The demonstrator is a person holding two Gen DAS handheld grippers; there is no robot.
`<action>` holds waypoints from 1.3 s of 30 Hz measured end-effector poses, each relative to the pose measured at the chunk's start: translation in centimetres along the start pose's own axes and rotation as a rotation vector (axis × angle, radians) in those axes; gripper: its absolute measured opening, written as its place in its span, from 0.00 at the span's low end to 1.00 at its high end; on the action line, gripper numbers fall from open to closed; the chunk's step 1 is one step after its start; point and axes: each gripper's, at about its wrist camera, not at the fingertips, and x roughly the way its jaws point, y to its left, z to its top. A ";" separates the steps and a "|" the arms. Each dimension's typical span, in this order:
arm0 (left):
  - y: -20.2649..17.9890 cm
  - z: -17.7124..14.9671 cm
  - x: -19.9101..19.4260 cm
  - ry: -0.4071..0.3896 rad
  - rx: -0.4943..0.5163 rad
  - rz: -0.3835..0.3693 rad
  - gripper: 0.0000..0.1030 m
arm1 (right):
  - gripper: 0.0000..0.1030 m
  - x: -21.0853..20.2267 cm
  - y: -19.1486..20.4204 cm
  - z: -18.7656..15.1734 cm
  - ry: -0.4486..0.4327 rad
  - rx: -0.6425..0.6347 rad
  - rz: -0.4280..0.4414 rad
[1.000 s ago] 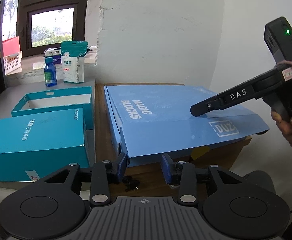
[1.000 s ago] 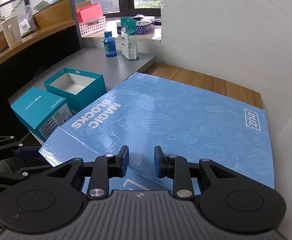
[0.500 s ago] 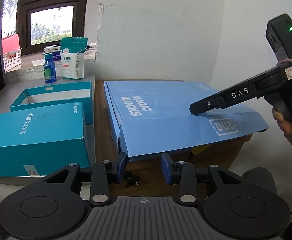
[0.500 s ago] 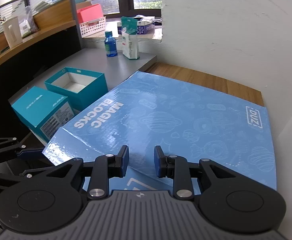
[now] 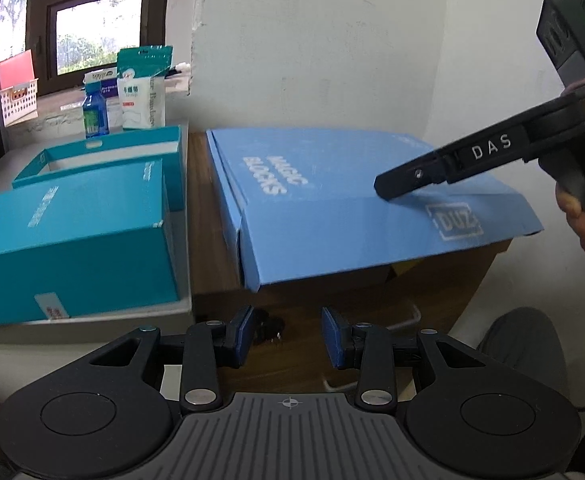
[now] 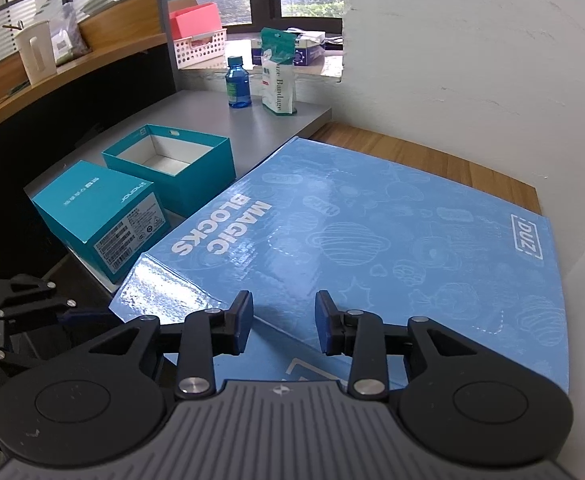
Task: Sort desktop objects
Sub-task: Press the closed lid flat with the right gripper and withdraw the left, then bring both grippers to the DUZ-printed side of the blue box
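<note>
Though the big blue box (image 6: 372,232) lies flat on the desk (image 6: 432,152), sorting's barely begun: teal boxes, bottle & pouch untouched. Right gripper (image 6: 283,322) fingers opening over its lid, nothing between; left gripper (image 5: 288,336) fingers part-open, empty.

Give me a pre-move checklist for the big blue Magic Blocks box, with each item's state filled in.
1. Blue box lid lying closed: cannot tell; its front flap hangs over the desk edge.
2. Right tool empty: ok; jaws opening, nothing pinched, lid below.
3. Left tool empty: ok, jaws apart, nothing between.
4. Left tool clear of blue box: ok, below its front edge.
5. Teal lid and open teal box clear of blue box: ok, beside it.
</note>
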 end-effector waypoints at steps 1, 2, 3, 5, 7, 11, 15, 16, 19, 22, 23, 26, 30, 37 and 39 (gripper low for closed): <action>0.1 0.0 -0.3 -0.002 -0.004 -0.001 0.38 | 0.39 0.0 0.1 -0.1 -0.002 0.000 -0.001; 0.3 0.1 -0.6 -0.008 -0.011 -0.001 0.37 | 0.39 0.0 0.2 -0.1 -0.004 0.000 -0.003; 0.4 0.2 -0.9 -0.016 -0.017 -0.003 0.37 | 0.39 0.0 0.2 -0.2 -0.006 0.000 -0.004; 0.8 0.7 -1.4 -0.038 -0.030 -0.006 0.35 | 0.39 0.0 0.3 -0.3 -0.010 -0.002 -0.006; 1.0 1.2 -1.7 -0.063 -0.037 -0.017 0.29 | 0.39 0.1 0.3 -0.5 -0.013 -0.005 -0.007; 0.8 1.6 -1.1 -0.068 -0.017 -0.022 0.22 | 0.40 0.1 0.4 -0.7 -0.019 -0.012 -0.008; 0.6 1.5 -0.2 -0.055 -0.007 -0.017 0.22 | 0.41 0.2 0.4 -0.9 -0.019 -0.017 -0.007; 0.7 1.5 0.0 -0.051 -0.011 -0.017 0.22 | 0.41 0.2 0.4 -1.0 -0.019 -0.018 -0.008; 0.8 1.3 0.7 -0.034 -0.013 -0.007 0.22 | 0.41 0.3 0.3 -1.1 -0.020 -0.015 -0.005; 1.1 1.3 1.1 -0.016 -0.033 -0.006 0.22 | 0.41 0.4 0.2 -1.2 -0.019 -0.015 -0.002; 1.1 1.3 0.9 -0.017 -0.039 -0.010 0.22 | 0.41 0.4 0.3 -1.2 -0.021 -0.016 -0.002; 1.0 2.0 -0.1 -0.048 -0.025 -0.006 0.22 | 0.41 0.4 0.2 -1.5 -0.031 -0.018 -0.002; 0.8 3.3 -0.7 -0.088 -0.006 -0.009 0.22 | 0.41 0.4 0.2 -1.6 -0.040 -0.008 -0.001; 0.5 5.7 0.9 -0.108 0.009 -0.001 0.22 | 0.41 0.2 0.1 -1.8 -0.061 0.003 0.006; 0.4 6.3 1.6 -0.106 0.007 -0.009 0.22 | 0.41 0.2 0.0 -1.8 -0.064 0.007 0.011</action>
